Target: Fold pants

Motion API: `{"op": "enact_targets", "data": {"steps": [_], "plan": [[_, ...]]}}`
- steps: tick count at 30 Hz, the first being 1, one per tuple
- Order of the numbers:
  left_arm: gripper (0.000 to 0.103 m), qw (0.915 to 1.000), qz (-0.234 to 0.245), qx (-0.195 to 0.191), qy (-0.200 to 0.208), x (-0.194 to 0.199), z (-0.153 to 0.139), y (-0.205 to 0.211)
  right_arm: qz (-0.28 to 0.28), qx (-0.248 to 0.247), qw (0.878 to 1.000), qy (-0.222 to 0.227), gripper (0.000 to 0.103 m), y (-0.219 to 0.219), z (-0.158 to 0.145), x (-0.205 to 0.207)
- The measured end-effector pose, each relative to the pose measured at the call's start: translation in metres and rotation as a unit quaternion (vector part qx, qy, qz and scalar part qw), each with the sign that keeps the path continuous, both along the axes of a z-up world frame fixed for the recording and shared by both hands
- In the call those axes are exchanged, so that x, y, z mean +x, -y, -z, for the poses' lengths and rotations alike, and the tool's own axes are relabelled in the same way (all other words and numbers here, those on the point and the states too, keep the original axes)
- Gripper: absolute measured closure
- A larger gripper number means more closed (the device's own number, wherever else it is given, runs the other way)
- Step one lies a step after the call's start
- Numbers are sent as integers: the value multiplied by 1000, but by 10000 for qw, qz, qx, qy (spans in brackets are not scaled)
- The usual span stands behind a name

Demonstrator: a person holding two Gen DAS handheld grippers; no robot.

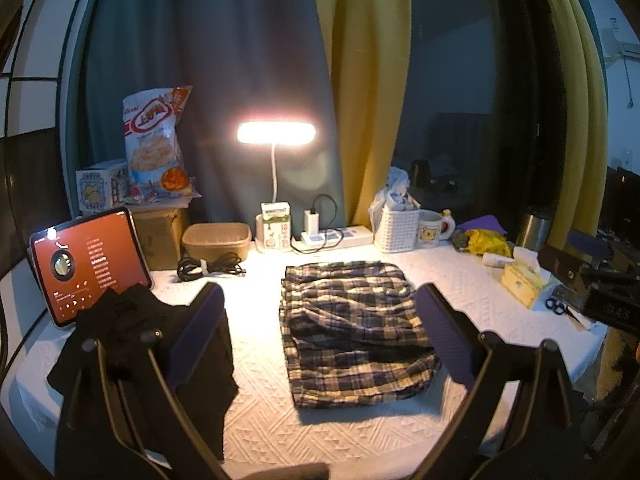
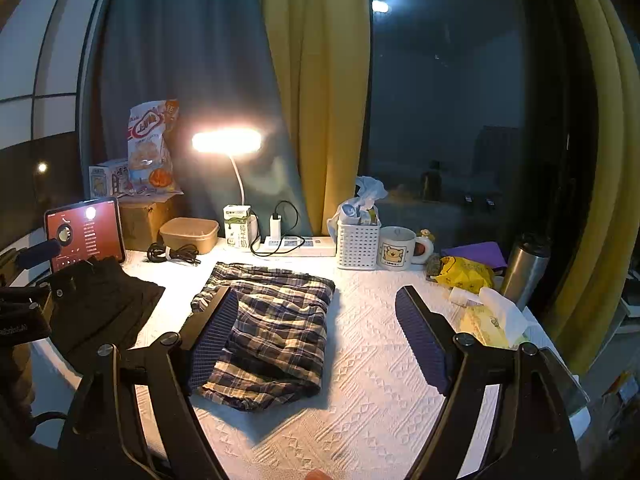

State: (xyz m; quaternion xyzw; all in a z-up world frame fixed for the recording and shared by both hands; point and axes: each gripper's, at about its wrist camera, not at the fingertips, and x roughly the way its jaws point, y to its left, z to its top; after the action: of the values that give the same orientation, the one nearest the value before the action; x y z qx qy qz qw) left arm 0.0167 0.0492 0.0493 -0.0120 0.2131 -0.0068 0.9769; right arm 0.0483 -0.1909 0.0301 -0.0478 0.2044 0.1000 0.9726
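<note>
Pants (image 1: 356, 332) in a dark blue and cream plaid lie folded into a thick, rumpled rectangle in the middle of the counter (image 1: 460, 280), which is covered with a white textured cloth. The same pants (image 2: 268, 328) show in the right wrist view left of centre, with the waistband end toward the lamp (image 2: 226, 141).

The left gripper (image 1: 320, 312) is held above the cloth with its jaws spread wide apart and nothing between them; in that view the plaid bundle sits in the gap, but whether the pads touch it cannot be told. The right gripper (image 2: 318, 322) also has its jaws wide apart and empty, its left pad overlapping the near left edge of the pants in the picture, its right pad over bare cloth.

A second, black garment (image 1: 132, 328) lies crumpled at the left edge of the counter, just in front of a tablet (image 1: 86, 264) with a red screen. Along the back stand a brown tray (image 1: 216, 238), a coiled black cable (image 1: 208, 268), a small carton (image 1: 276, 226), a white power strip (image 1: 340, 236), a white basket (image 1: 396, 228) and a mug (image 1: 434, 230). A snack bag (image 1: 156, 140) leans against the dark curtain on a cardboard box. At the right sit a tissue box (image 2: 492, 320), a yellow wrapper (image 2: 464, 274) and a steel flask (image 2: 526, 268).
</note>
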Motion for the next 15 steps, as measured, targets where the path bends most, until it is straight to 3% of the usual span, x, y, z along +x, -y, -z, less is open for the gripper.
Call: {"op": "enact_targets", "data": {"steps": [15], "plan": [[6, 10000, -31, 32, -17, 2, 1, -1, 8, -10, 10000, -1, 19, -1, 0, -1]]}}
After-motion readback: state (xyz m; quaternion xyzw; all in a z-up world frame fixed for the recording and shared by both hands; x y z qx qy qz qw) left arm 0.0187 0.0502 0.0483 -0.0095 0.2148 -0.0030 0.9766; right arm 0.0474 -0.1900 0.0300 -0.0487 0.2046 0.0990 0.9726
